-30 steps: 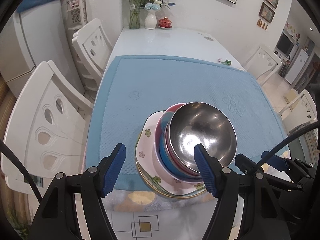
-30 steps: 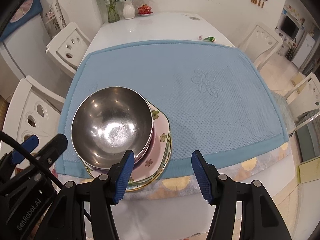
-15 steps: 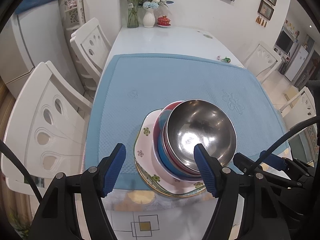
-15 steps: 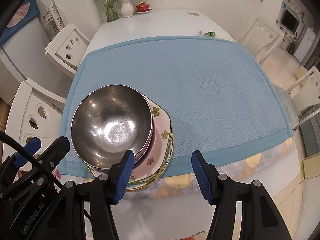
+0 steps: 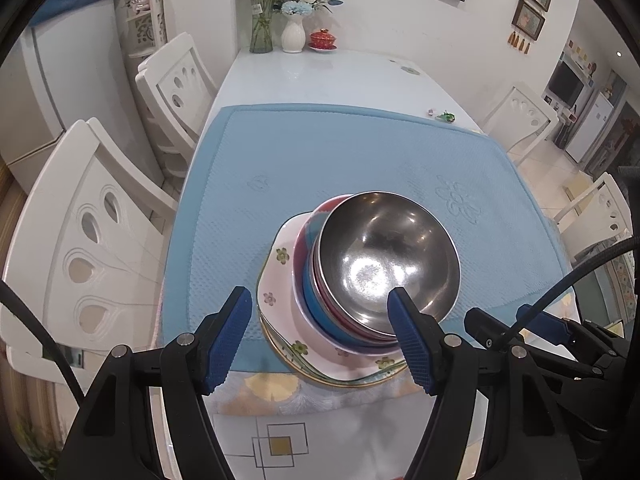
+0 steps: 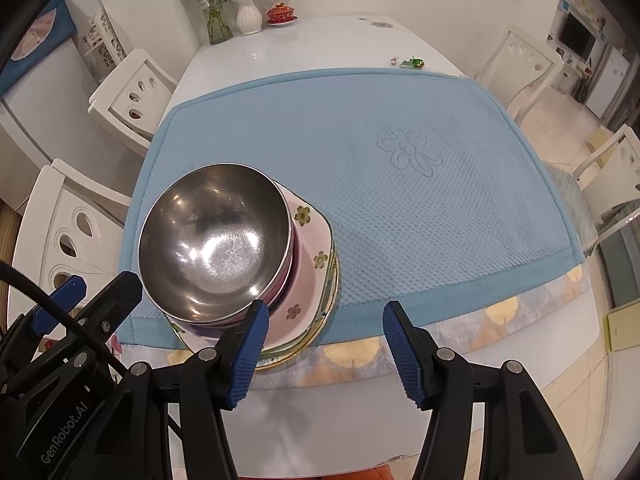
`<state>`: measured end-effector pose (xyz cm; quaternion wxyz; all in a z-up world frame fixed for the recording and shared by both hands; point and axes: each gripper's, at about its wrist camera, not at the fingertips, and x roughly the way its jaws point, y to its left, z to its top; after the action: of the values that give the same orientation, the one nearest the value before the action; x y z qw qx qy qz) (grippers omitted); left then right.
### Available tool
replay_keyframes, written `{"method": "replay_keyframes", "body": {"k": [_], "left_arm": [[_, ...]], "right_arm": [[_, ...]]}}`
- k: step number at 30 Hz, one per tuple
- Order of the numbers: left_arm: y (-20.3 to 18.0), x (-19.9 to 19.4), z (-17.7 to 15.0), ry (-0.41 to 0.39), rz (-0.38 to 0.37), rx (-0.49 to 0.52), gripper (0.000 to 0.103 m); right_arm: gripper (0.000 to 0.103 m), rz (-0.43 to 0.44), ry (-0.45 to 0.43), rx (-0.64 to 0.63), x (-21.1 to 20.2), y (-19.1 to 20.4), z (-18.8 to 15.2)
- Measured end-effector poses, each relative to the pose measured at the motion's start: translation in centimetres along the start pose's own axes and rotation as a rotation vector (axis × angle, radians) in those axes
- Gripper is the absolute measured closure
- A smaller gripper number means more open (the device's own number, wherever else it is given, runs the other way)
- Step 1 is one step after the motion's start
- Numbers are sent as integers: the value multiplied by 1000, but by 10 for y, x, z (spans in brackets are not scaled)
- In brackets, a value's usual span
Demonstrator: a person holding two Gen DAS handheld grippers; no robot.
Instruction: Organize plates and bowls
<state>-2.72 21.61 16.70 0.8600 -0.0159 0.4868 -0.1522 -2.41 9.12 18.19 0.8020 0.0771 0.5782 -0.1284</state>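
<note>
Bowls sit stacked on flowery plates (image 5: 280,280) at the near edge of the blue mat (image 5: 320,160), with a shiny metal bowl (image 5: 388,256) on top. From the left, the left gripper (image 5: 320,336) hangs spread apart above them, holding nothing. From the right, the right gripper (image 6: 324,348) is spread too, empty, just beside the stack.

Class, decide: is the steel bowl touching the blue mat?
Apart. The left wrist view shows the steel bowl nested on coloured bowls and flowered plates, which separate it from the blue mat.
</note>
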Motion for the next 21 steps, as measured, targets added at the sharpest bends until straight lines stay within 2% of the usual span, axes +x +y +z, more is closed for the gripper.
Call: {"method": "replay_keyframes", "body": {"k": [21], "left_arm": [[0,-9,-11,-3,7,-25,34]], "right_arm": [[46,28,15,5,-3,1,-11]]}}
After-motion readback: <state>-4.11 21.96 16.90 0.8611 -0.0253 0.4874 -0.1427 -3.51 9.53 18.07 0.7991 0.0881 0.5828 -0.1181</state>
